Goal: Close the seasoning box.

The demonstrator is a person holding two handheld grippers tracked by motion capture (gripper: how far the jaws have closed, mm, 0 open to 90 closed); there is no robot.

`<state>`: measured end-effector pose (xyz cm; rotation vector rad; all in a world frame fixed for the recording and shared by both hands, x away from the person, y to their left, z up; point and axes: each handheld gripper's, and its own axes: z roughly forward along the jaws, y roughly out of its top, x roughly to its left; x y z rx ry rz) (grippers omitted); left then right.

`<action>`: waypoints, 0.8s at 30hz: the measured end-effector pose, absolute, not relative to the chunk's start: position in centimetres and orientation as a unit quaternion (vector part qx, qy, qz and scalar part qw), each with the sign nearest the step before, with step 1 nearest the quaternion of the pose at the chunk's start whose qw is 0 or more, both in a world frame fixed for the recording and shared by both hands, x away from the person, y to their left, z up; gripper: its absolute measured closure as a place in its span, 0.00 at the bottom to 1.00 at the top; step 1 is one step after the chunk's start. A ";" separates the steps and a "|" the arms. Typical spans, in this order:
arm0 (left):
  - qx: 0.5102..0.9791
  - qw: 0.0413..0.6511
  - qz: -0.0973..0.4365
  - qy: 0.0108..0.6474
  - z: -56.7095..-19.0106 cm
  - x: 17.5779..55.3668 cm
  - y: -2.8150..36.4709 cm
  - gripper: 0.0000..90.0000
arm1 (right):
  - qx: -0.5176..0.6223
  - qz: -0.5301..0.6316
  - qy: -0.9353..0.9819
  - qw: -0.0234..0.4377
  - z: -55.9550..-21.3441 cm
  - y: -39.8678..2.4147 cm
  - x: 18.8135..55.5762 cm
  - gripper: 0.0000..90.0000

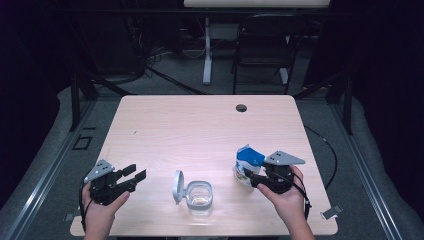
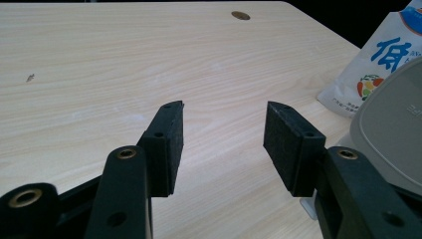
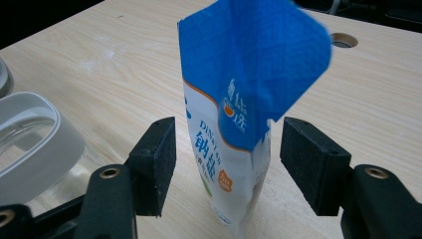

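The right gripper (image 1: 252,178) stood with its 2 jaws wide apart, 1 on each side of the blue-and-white pouch (image 3: 239,124). In the right gripper view we saw a clear gap between each pad and the pouch, so nothing was clamped. The pouch stood upright on the table (image 1: 200,125), its opened blue top flap folded over toward the right pad. From above, the pouch (image 1: 248,162) sat toward the near right of the table, with the right hand (image 1: 287,197) just behind the gripper.

To the left of the pouch, apart from it, we noted the clear container (image 1: 200,197) with a grey rim, and its hinged grey lid (image 1: 177,186) standing open on its left side. The right gripper view caught the container's rim (image 3: 45,134) at its left edge.

The left gripper (image 1: 136,175) rested at the near left of the table, jaws apart with nothing between them, well apart from the container. Its own view showed bare tabletop between the pads, the grey lid (image 2: 393,129) close at the right, and the pouch (image 2: 373,64) beyond it. The cable hole (image 1: 241,108) lay at the far side.
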<state>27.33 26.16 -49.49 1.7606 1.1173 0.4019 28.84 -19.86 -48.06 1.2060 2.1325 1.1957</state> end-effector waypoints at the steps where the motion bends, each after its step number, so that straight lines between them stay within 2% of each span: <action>1: 0.724 0.487 0.165 0.460 -49.5 27.3 26.2 0.56 | 0.433 0.428 0.765 0.208 -48.2 -19.8 28.9 0.43; 24: 0.727 0.483 0.160 0.461 -49.8 27.5 26.3 0.56 | 0.432 0.417 0.768 0.226 -53.0 -19.3 29.0 0.44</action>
